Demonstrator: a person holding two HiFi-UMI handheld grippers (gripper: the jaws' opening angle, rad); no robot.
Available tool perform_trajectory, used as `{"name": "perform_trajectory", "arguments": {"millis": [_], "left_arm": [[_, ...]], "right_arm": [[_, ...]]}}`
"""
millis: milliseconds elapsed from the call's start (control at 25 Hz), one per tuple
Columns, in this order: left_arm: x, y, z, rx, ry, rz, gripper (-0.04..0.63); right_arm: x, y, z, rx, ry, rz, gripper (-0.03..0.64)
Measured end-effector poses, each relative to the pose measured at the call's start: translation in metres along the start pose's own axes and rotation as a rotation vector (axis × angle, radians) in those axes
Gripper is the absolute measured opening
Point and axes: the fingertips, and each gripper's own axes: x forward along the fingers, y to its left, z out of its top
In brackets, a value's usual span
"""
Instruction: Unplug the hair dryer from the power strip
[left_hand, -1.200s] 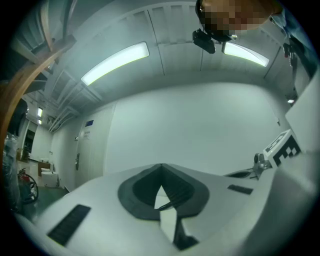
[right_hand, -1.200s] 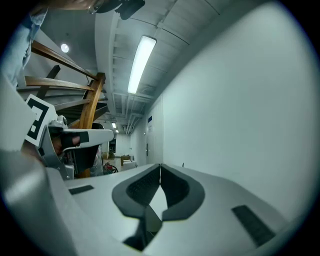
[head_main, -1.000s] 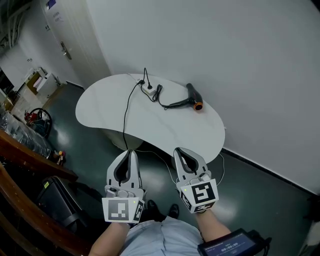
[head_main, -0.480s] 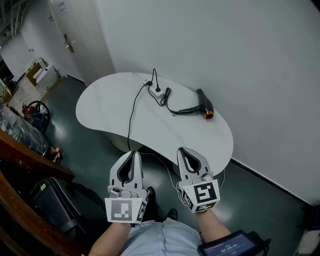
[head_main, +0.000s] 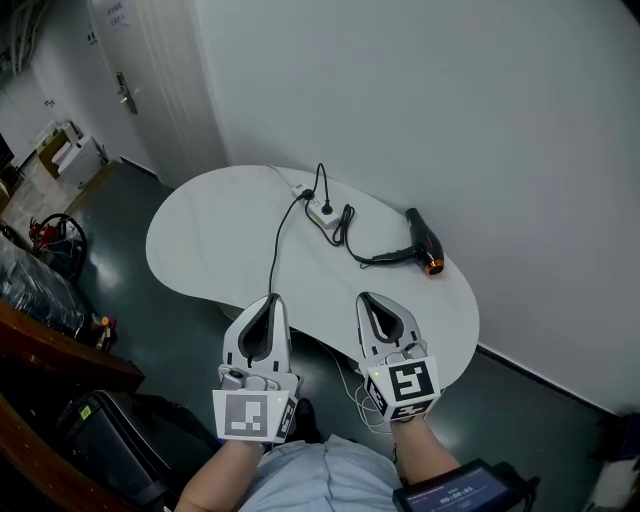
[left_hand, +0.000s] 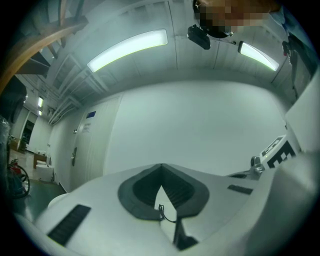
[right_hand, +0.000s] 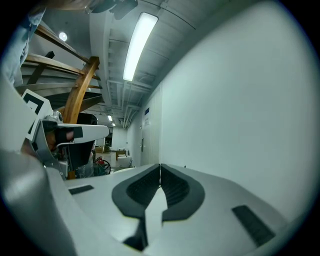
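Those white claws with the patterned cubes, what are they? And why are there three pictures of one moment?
There is no robot here. A person holds a two-jaw gripper in each hand: the left gripper and the right gripper. The cubes are part of the grippers. The head view comes from a camera on the person's head, looking steeply down. The two gripper views come from cameras riding on each gripper, looking along its jaws. Both pairs of jaws are closed and hold nothing. Ahead stands a white table with a hair dryer on it, and its black cord runs to a power strip.
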Motion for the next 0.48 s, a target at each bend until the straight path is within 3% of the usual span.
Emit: {"name": "perform_trajectory", "arguments": {"millis": [480], "left_arm": [[0.040,0.036,0.001,-0.006,-0.053,-0.085,-0.002]], "right_arm": [[0.051,0.000,0.023,-0.036,-0.050,-0.067,0.002]]}}
